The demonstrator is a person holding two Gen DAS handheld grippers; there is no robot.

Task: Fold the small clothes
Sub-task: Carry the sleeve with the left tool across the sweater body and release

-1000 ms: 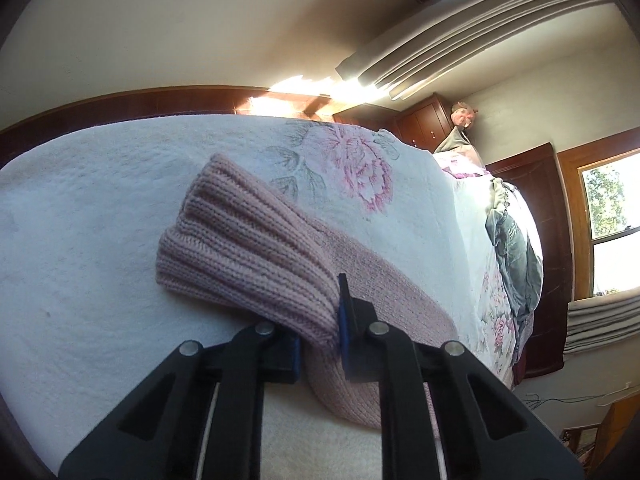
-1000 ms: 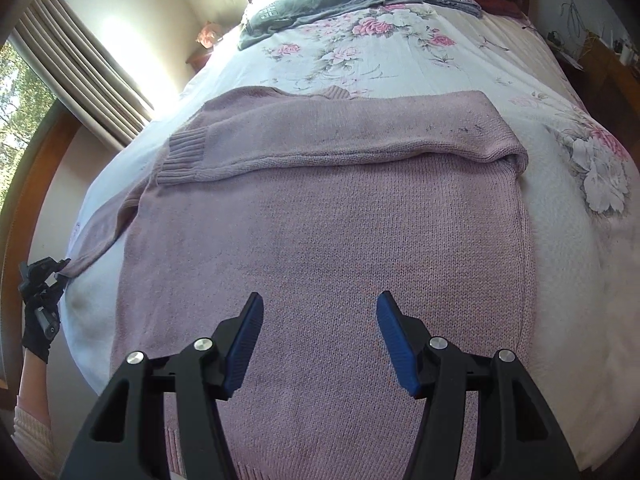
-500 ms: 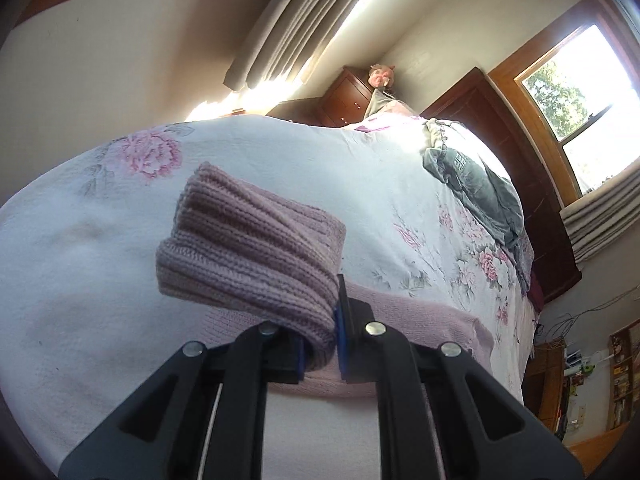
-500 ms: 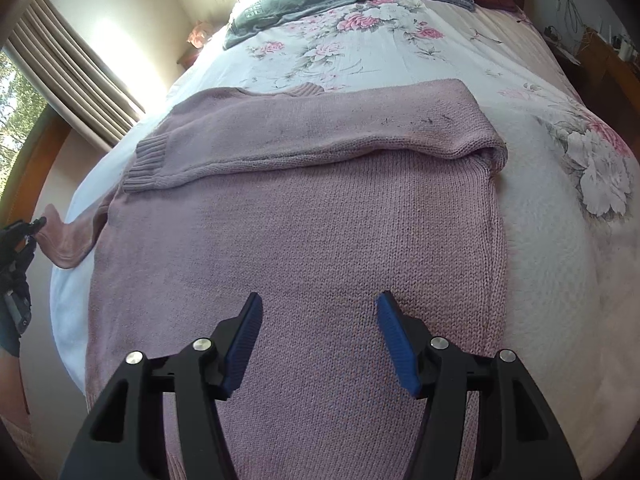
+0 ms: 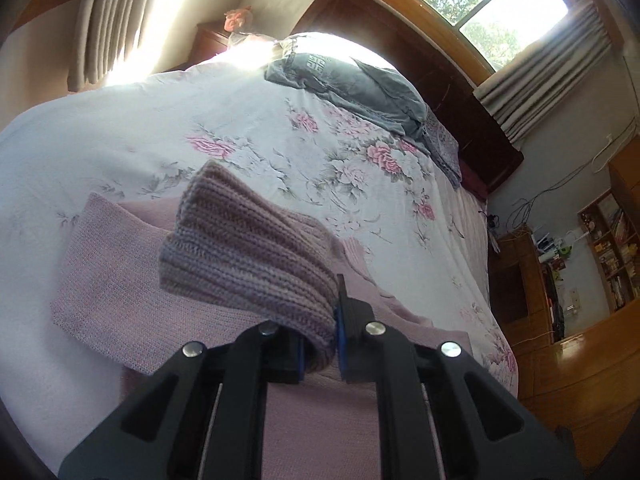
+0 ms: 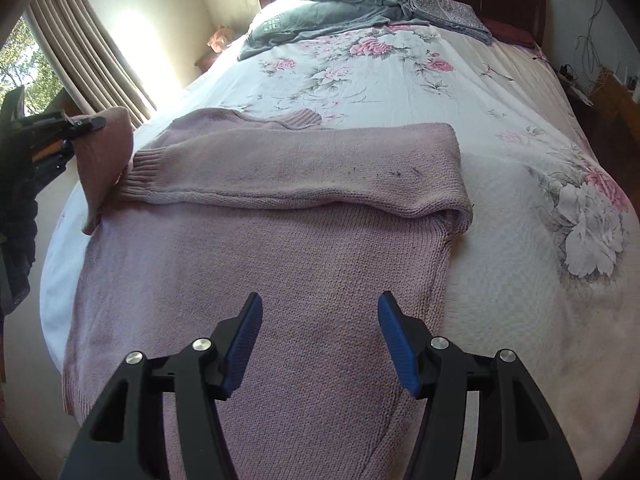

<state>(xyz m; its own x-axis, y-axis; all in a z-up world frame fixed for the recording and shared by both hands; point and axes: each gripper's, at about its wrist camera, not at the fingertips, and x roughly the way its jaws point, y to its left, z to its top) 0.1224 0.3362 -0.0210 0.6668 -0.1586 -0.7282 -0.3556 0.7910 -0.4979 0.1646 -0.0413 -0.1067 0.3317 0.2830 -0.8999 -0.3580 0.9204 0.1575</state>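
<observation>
In the right wrist view, bare bedspread lies open right of the sweater. The grey garment blocks the top centre; the left hand-held gripper crowds the left edge.

a dusty-pink knit sweater lies flat on the bed, body spread toward the foot. one sleeve is folded flat across its chest; the other sleeve's ribbed cuff is lifted off the bed.
</observation>
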